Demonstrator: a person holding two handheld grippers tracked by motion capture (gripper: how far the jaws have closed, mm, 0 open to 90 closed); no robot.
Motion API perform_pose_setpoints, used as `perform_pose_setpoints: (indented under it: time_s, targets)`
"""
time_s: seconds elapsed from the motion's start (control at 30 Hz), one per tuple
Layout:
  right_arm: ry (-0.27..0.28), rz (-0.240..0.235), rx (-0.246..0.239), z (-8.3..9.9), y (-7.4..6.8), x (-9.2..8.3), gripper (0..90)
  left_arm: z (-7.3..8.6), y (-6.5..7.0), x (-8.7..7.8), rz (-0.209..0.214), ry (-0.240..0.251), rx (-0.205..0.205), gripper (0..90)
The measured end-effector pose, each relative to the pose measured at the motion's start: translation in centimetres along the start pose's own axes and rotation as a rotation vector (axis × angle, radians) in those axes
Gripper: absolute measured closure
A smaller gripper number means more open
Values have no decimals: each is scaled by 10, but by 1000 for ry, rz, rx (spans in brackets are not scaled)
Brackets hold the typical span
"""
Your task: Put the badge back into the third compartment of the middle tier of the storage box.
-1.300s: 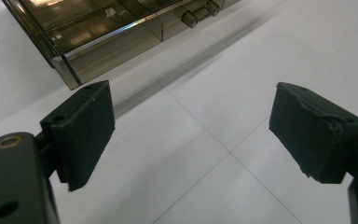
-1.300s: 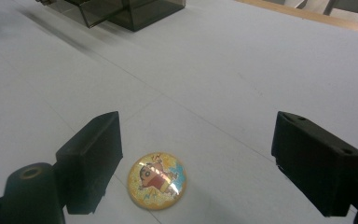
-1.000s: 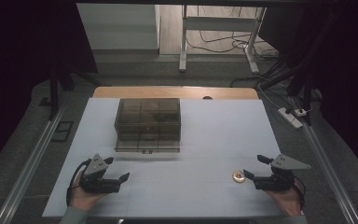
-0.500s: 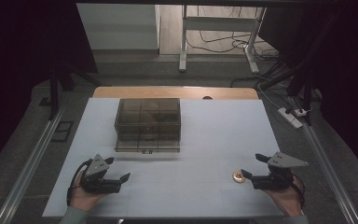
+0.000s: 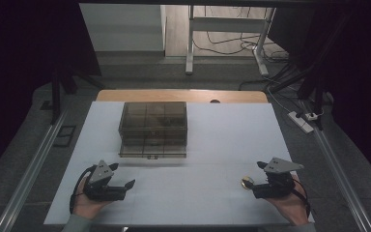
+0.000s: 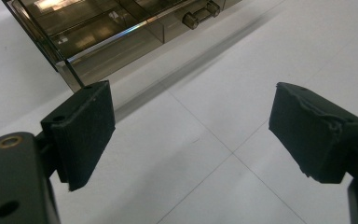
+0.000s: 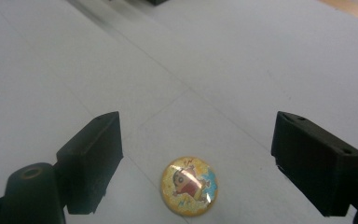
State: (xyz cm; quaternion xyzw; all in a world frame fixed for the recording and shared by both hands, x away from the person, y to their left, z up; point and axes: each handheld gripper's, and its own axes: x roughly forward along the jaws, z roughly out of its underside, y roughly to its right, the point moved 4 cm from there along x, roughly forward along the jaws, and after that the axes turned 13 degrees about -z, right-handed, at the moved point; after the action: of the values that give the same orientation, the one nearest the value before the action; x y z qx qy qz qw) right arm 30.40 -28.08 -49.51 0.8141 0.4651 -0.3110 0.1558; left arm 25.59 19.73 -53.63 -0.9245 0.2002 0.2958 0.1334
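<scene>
- A small round badge [image 7: 189, 186] with a cartoon figure on a yellow face lies flat on the white desk [image 5: 222, 140], near its front right part.
- The right tongs [image 7: 196, 163] stand wide apart, the badge on the desk between the two pads, touching neither.
- The left tongs [image 6: 191, 135] are also spread apart with nothing between them, low over the desk's front left.
- A smoky clear drawer box [image 5: 153, 128] sits toward the desk's far middle, just beyond the left tongs.
</scene>
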Motion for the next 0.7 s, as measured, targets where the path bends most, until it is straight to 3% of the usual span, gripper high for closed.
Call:
perform_pose_setpoints:
  time_s: [0.43,0.7]
  targets:
    - [-126,20,14,7,5,18,182,1,0,1,3,-8,-4,149]
    - [-217,21,70,18,14,28,197,2,0,2,1,-11,-4,147]
